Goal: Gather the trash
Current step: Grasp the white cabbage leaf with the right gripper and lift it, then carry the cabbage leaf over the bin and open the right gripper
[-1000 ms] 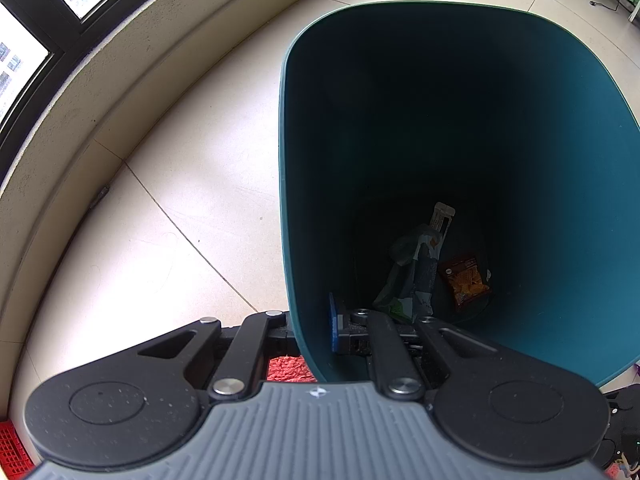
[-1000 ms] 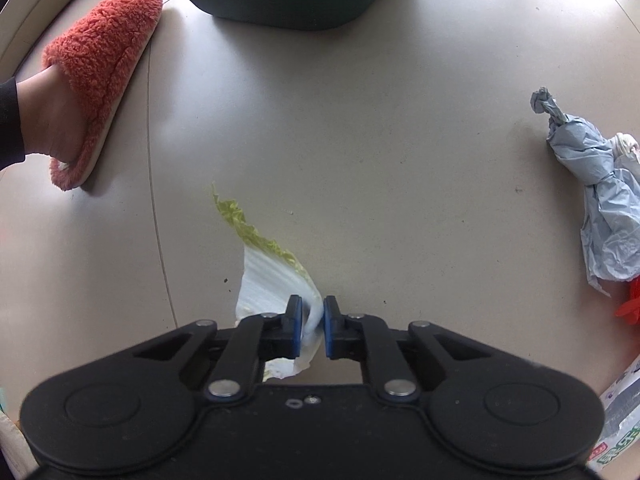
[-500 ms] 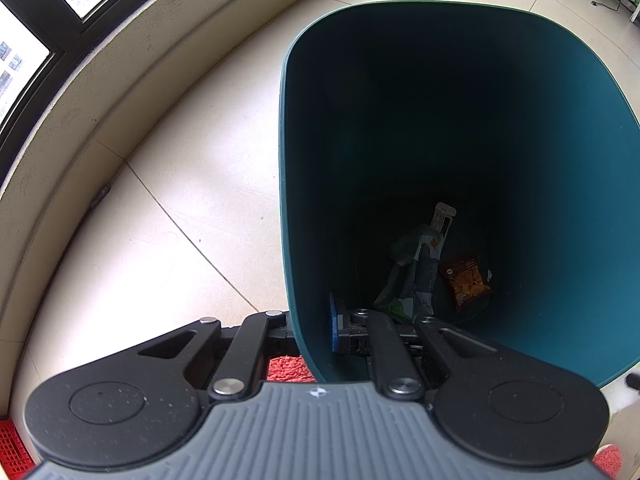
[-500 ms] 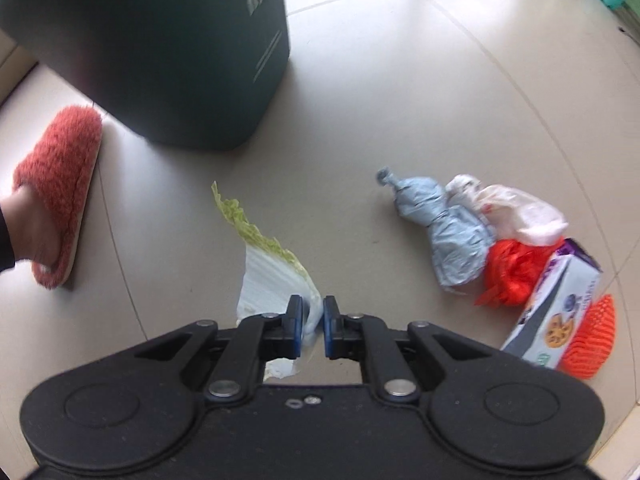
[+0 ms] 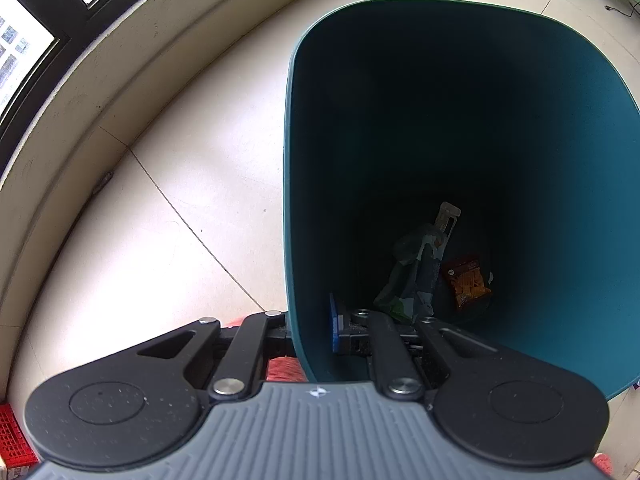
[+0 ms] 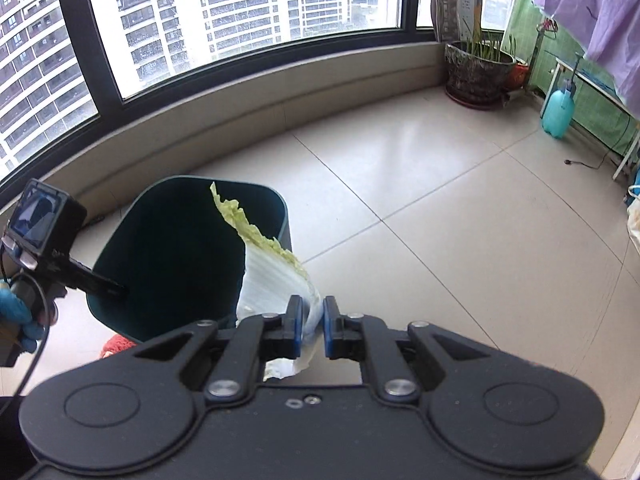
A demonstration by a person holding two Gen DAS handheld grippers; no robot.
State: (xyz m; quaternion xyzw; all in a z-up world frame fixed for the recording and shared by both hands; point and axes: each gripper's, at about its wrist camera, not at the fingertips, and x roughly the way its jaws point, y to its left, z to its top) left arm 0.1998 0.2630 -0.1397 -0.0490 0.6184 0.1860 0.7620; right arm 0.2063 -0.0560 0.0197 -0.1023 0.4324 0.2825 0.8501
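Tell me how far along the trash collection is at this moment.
Done: a few wrappers, including an orange snack packet, already lie at the bottom of the teal bin. In hand: the left claw is clamped on the bin's rim, and the right claw grips a cabbage leaf held up near the bin's mouth. Left: dropping the leaf in; any other litter is out of view now.
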